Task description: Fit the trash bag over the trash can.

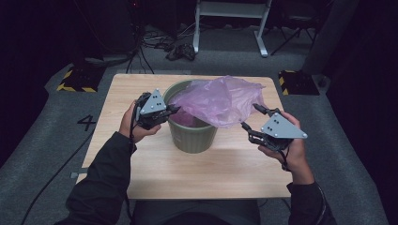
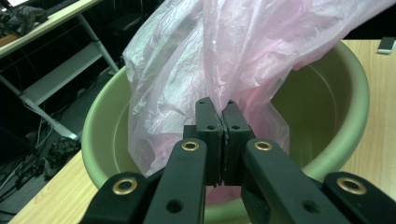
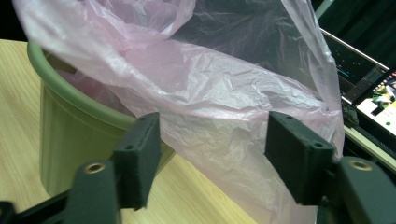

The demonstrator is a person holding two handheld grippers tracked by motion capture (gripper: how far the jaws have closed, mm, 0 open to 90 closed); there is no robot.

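The left claw (image 1: 172,109) is clenched on the pink bag (image 1: 220,101) at the green bin's (image 1: 192,136) near-left rim to anchor it — the right claw (image 1: 251,118), released, waits beside the bin where the bag drapes over — likely for lining it.

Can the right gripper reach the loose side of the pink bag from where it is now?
Probably yes. The right gripper is open, and the pink bag hangs over the green bin's rim right ahead of its jaws, with nothing between. The left gripper pinches the far side.
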